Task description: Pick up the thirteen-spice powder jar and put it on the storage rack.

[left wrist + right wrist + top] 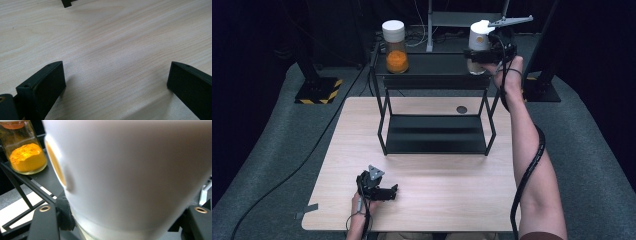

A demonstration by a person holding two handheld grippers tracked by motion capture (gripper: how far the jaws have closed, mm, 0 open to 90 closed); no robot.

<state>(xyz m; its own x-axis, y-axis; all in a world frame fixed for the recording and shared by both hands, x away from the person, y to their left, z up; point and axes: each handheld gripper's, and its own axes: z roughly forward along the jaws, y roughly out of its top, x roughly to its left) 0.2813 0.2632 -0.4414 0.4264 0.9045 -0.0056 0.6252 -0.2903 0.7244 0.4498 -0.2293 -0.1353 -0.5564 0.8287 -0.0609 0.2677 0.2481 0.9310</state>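
Right tongs (484,59) pinch the white-capped jar (478,39) low at its glass (probably smooth, slippery) at one o'clock; left tongs (387,192) spread.

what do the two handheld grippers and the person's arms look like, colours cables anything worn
Both grippers are black. The left gripper carries a grey three-cornered plate on top, and its flat rectangular jaws have small screw holes. The right gripper bears a similar grey plate, brass-coloured fittings on its jaw mounts, and a thick black cable trailing along the forearm. The forearms are bare, with a dark band at the right wrist.
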